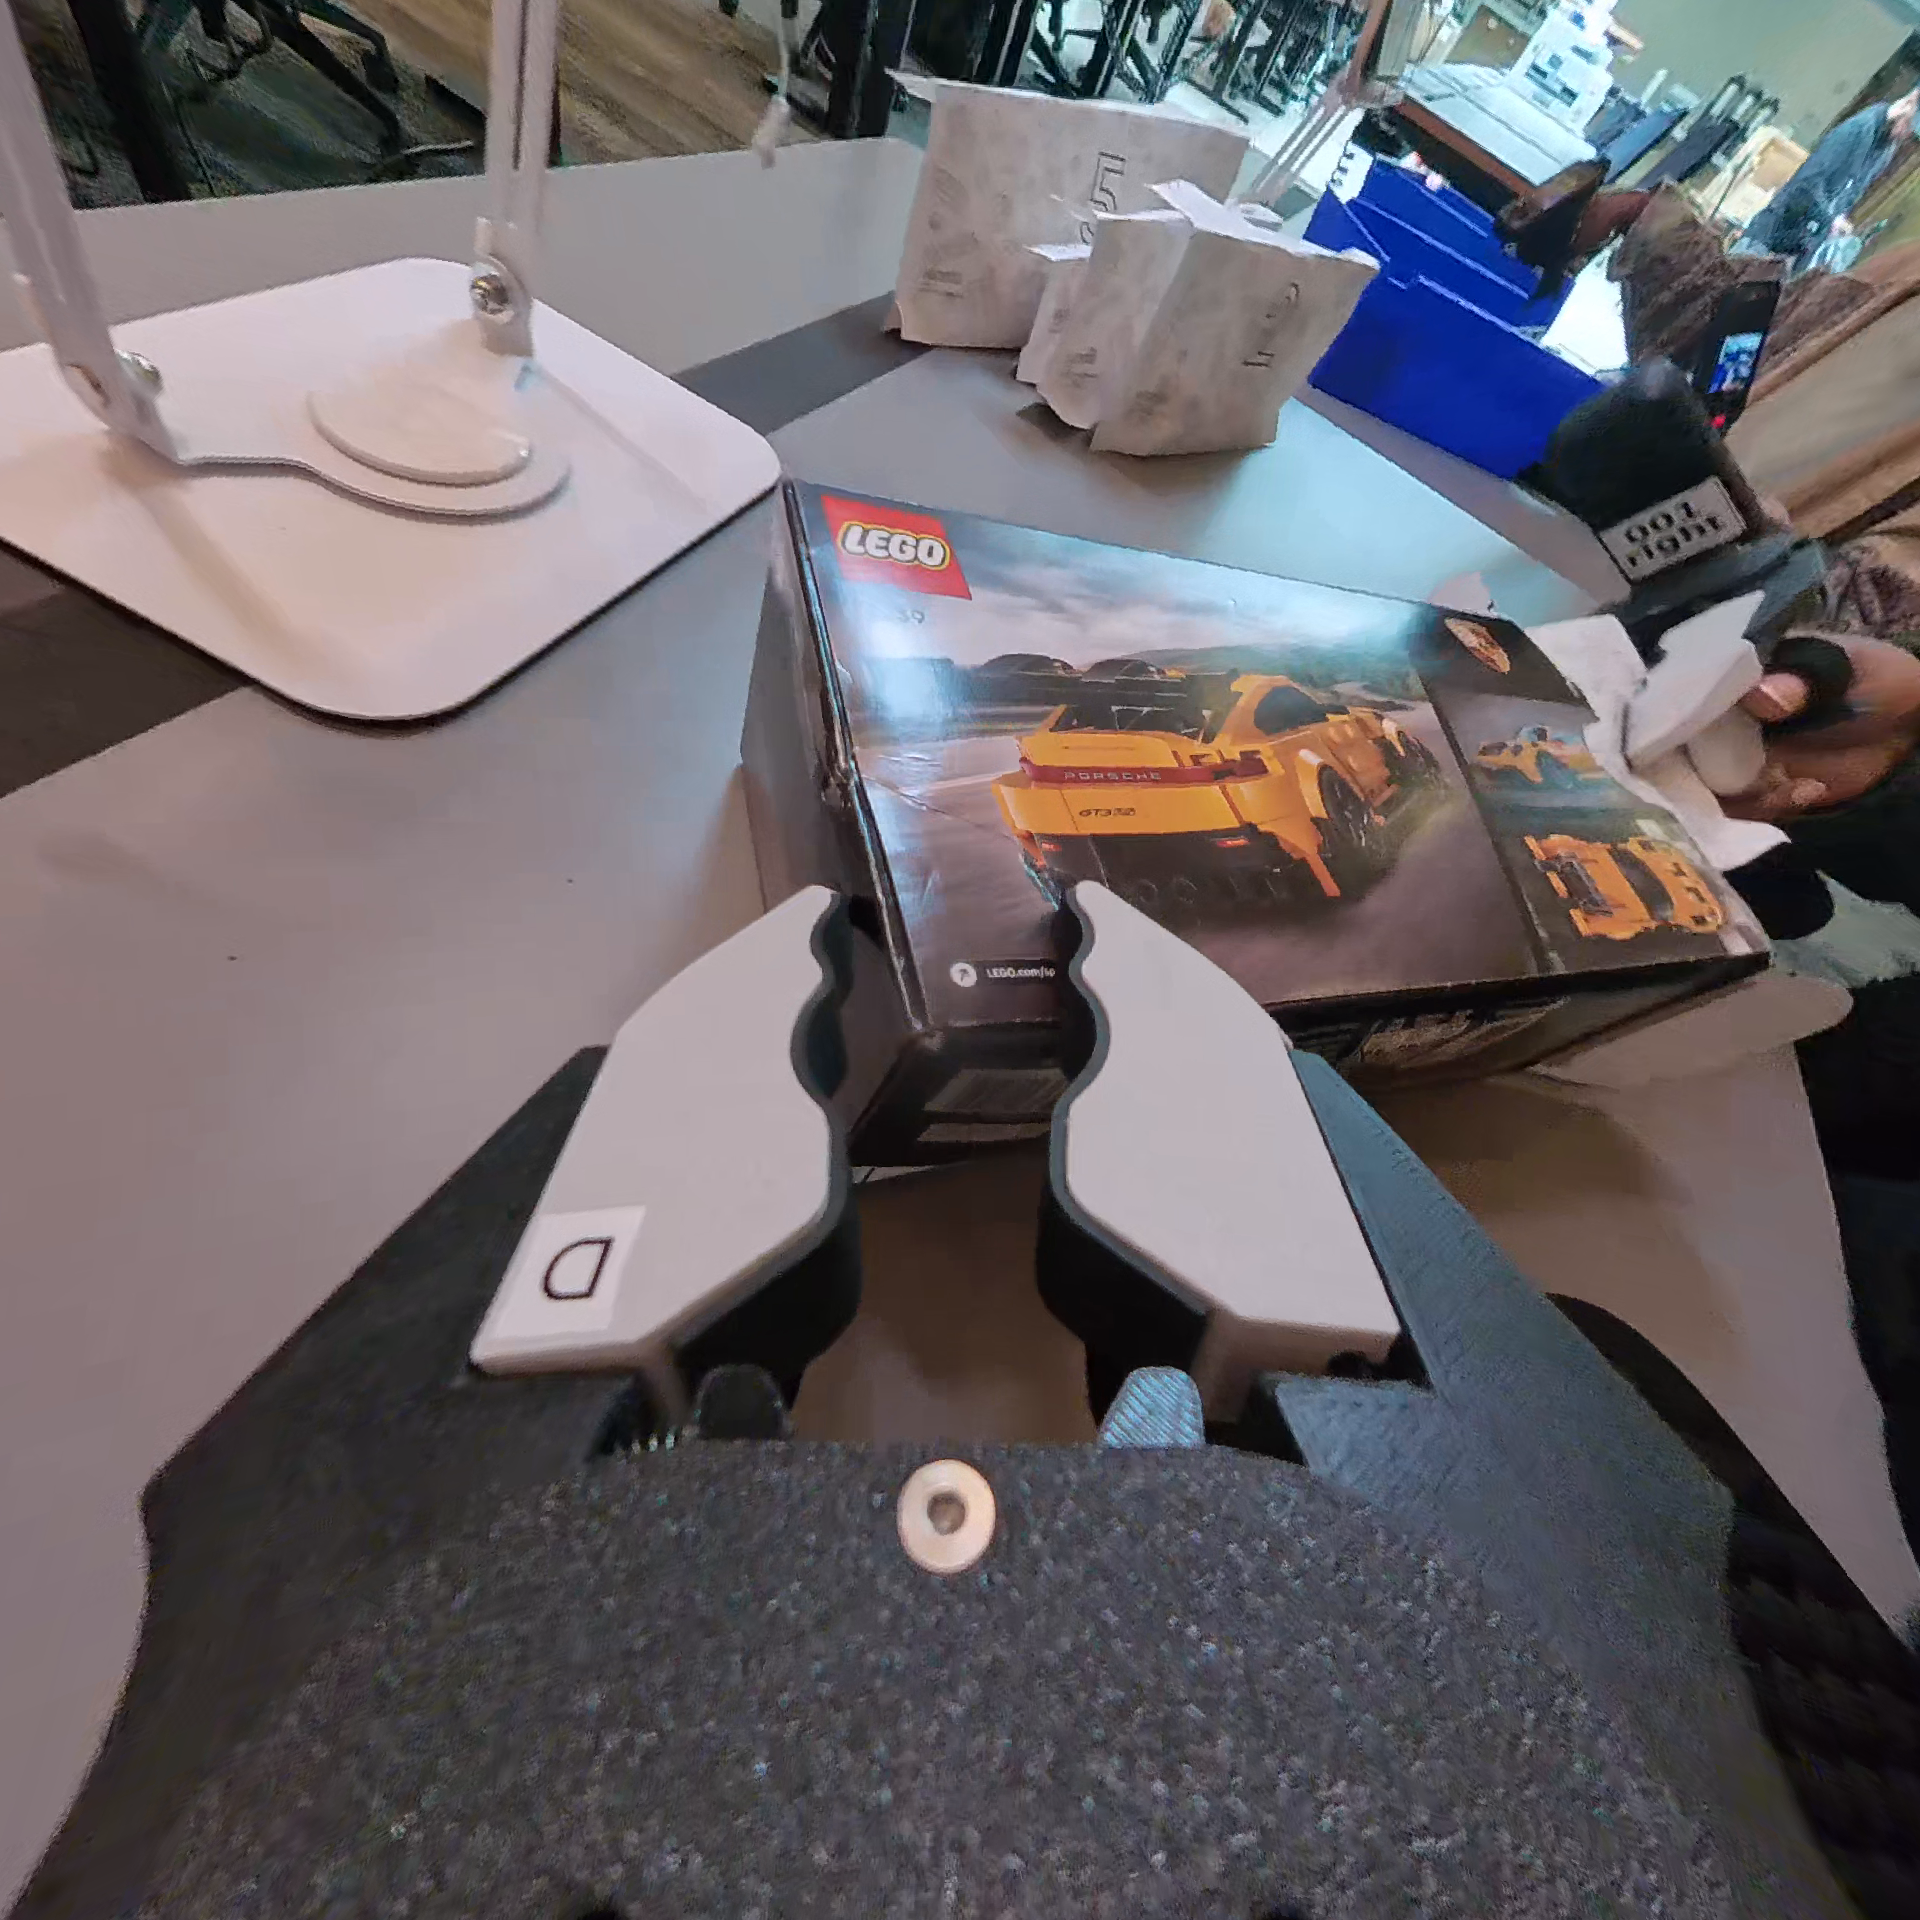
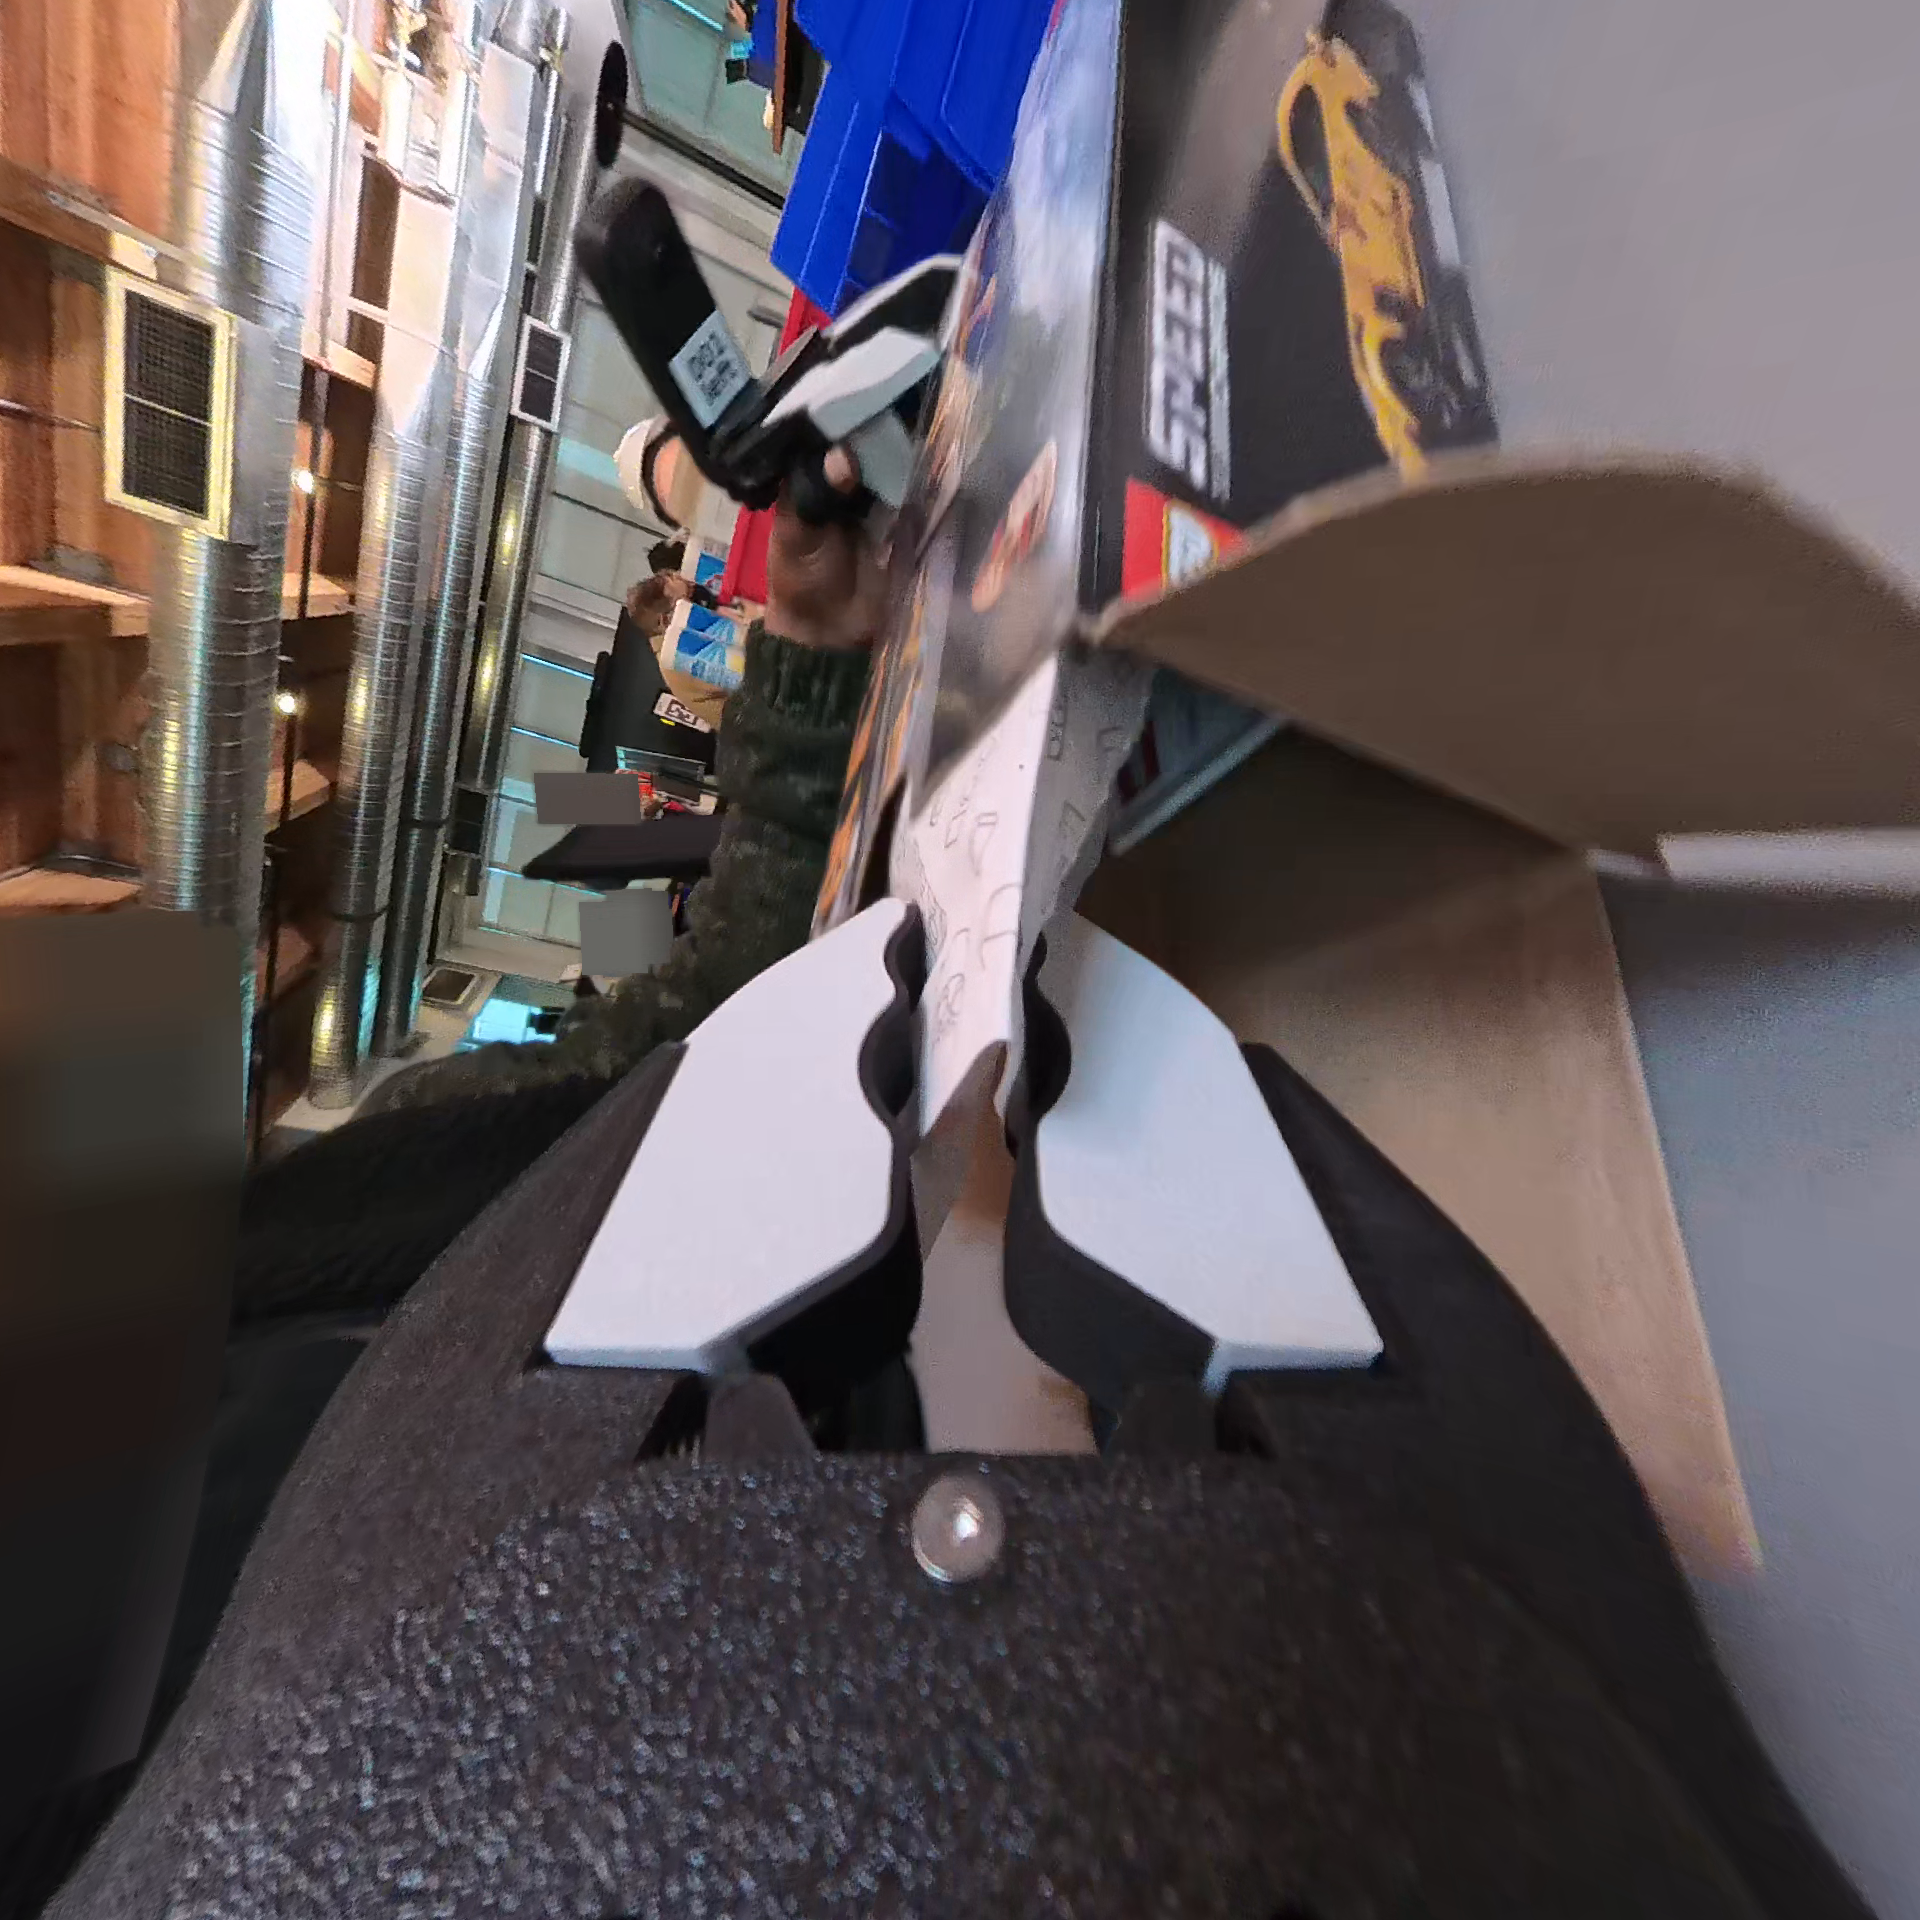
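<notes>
We see the left gripper (image 1: 951, 914) jaws clamped on the box's (image 1: 1195, 748) near corner on the bench (image 1: 312, 987); right gripper (image 2: 971, 971) jaws pinch a paper bag (image 2: 987, 862) half out of the open end.

The box (image 1: 1195, 790) lies on the table (image 1: 312, 935); stand base (image 1: 364, 499) far left, paper bags (image 1: 1143, 301) behind.
</notes>
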